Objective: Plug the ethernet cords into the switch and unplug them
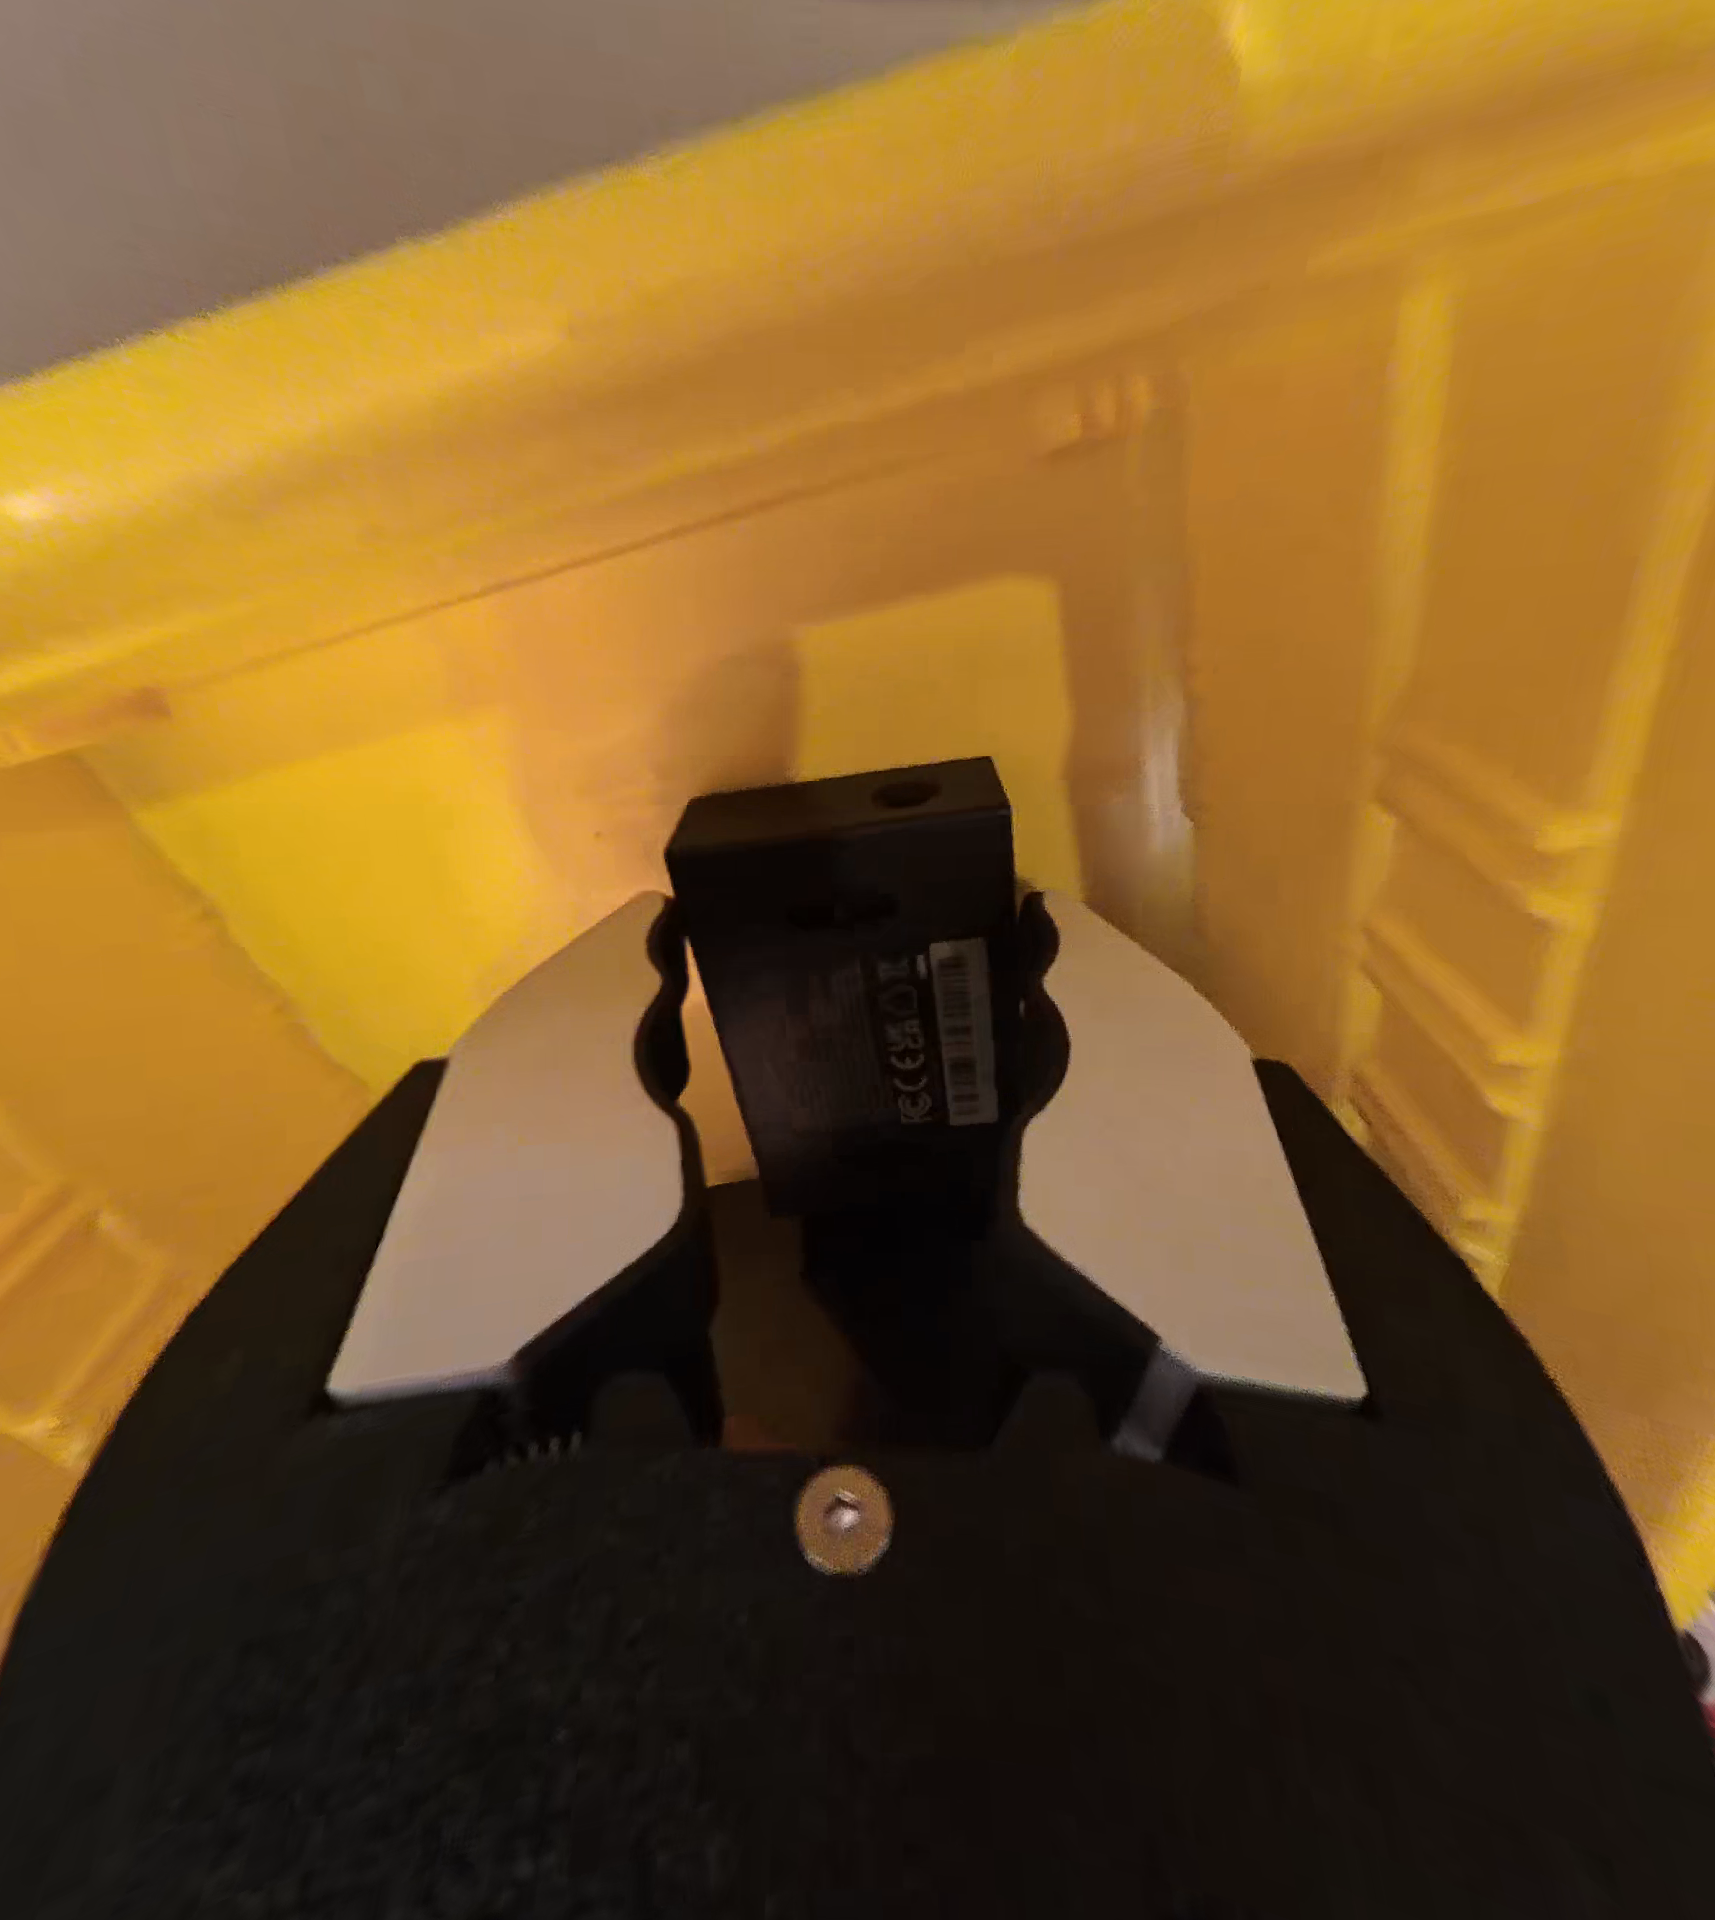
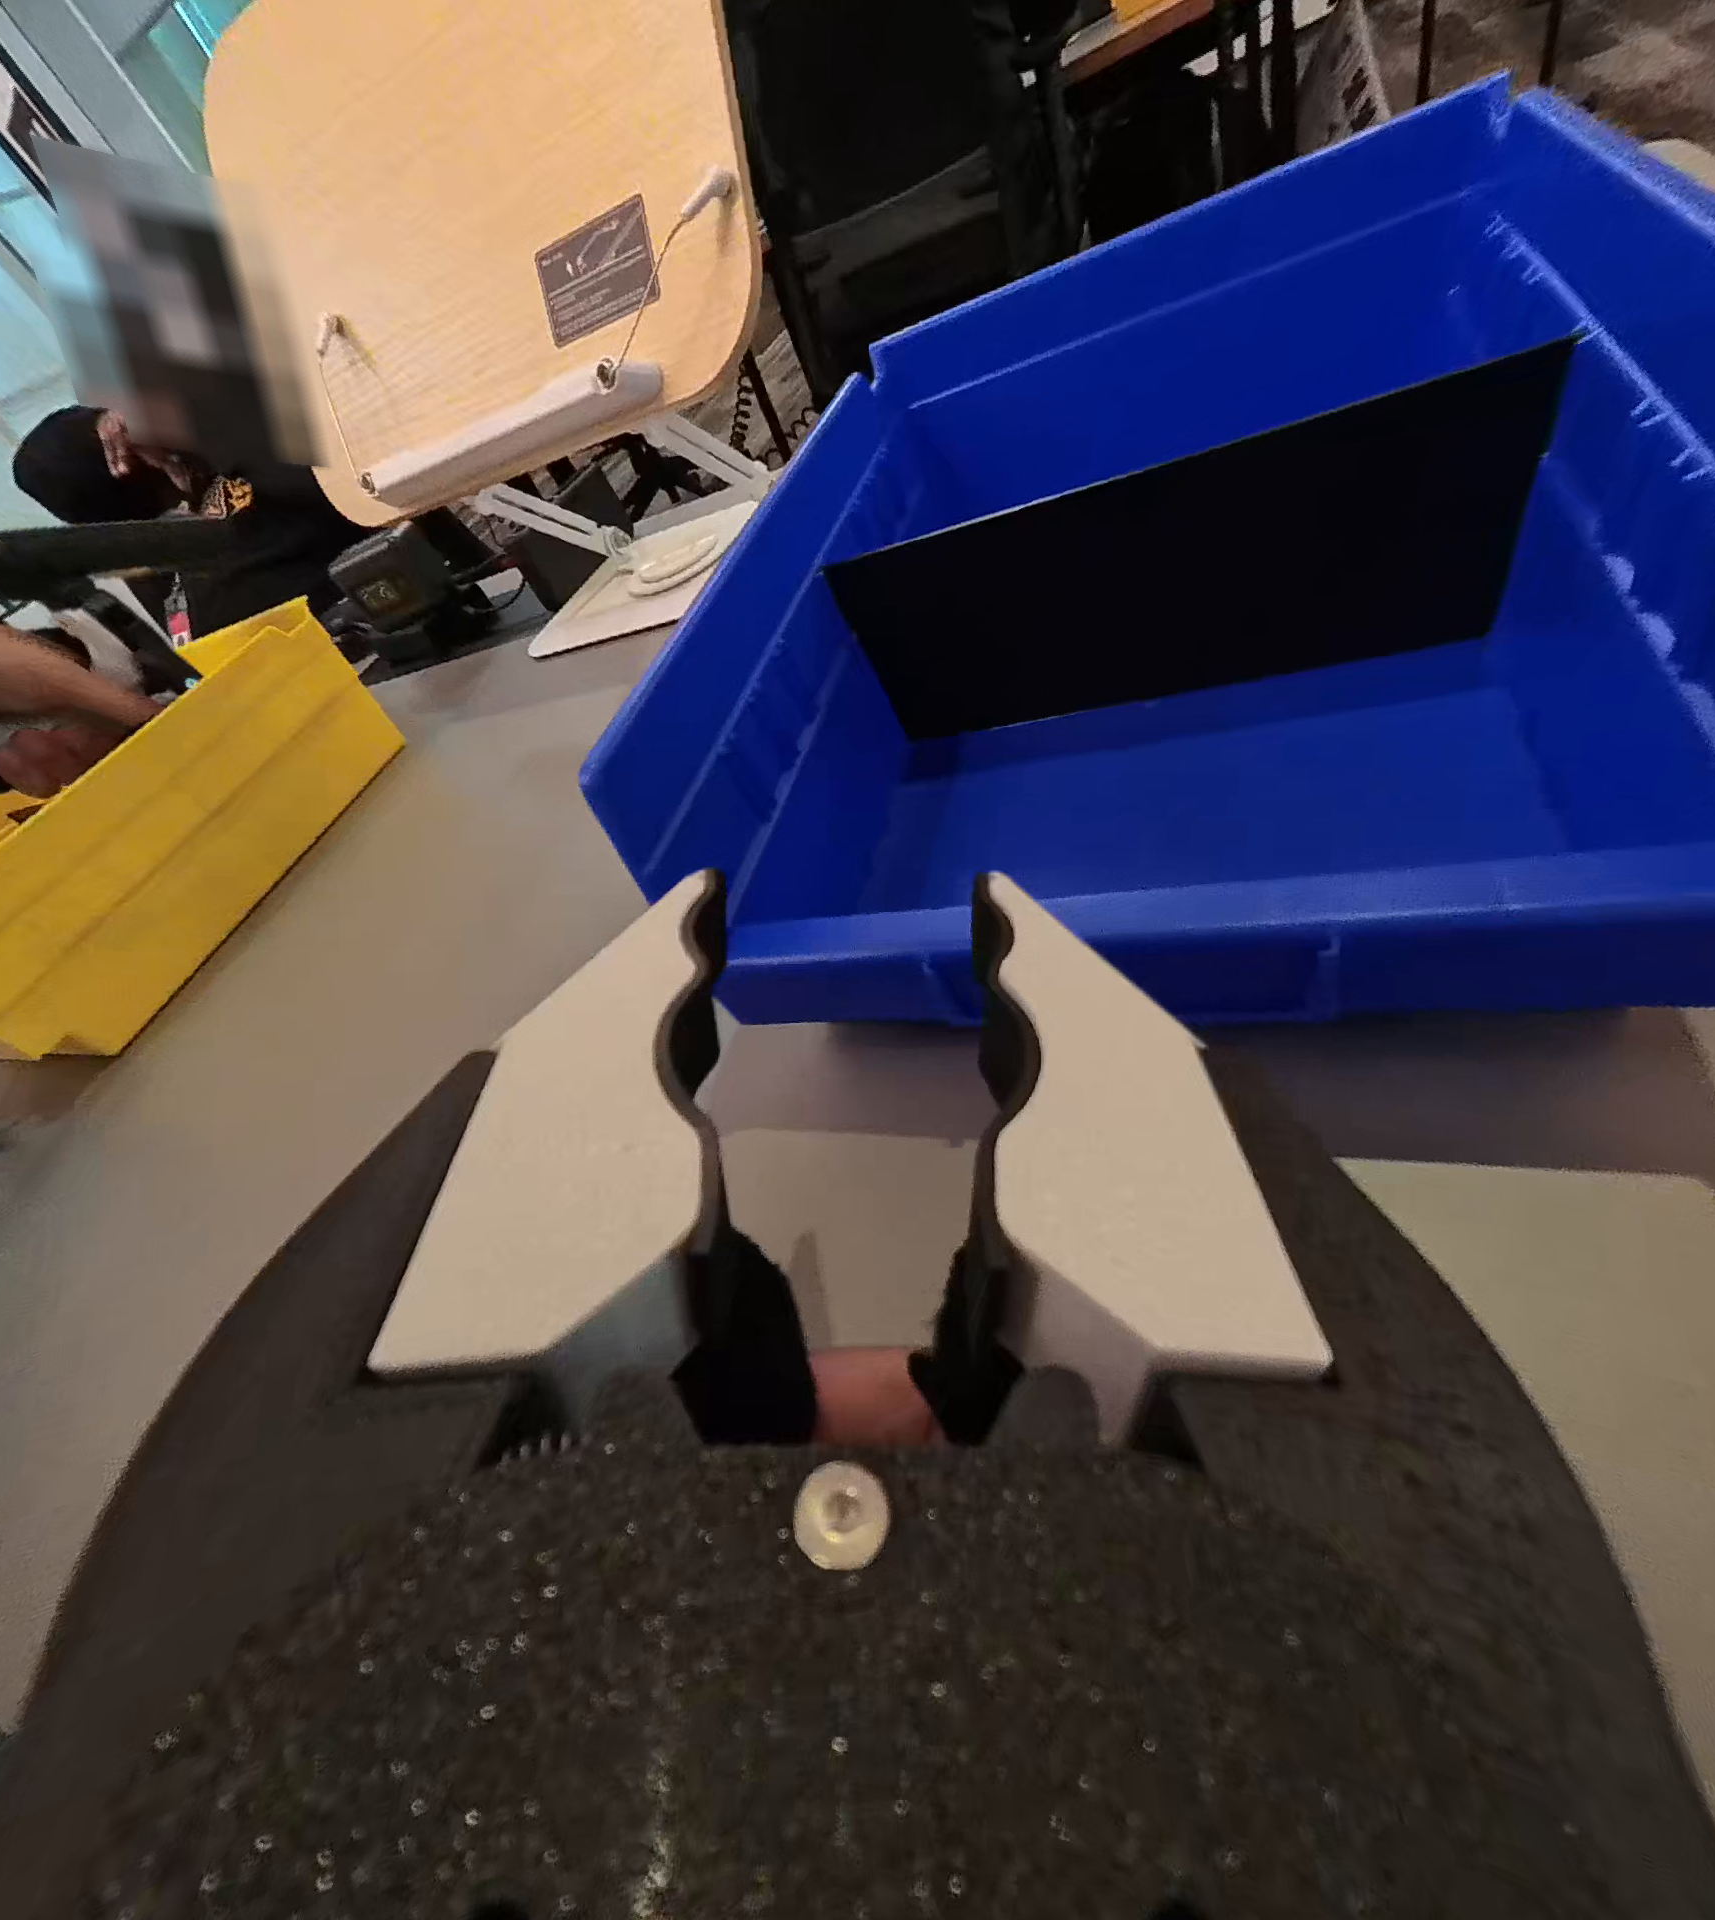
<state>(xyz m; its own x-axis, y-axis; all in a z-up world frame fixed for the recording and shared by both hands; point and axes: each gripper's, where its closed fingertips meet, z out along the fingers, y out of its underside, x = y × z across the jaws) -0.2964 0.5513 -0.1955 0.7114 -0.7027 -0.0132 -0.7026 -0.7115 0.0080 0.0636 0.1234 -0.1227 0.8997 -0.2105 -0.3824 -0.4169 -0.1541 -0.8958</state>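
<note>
grey table under the right claw, spread wide, gripping nothing. blue bin with black divider just ahead, yellow bin far off left. left claw inside yellow bin, clamped on black switch, upright between fingers.

Switch ports hidden; yellow bin blurred

Blue bin with black divider toward far right of grey worktop, yellow bin near left edge, well apart, tilted wooden board on white stand beyond far edge, seated person behind.
</note>
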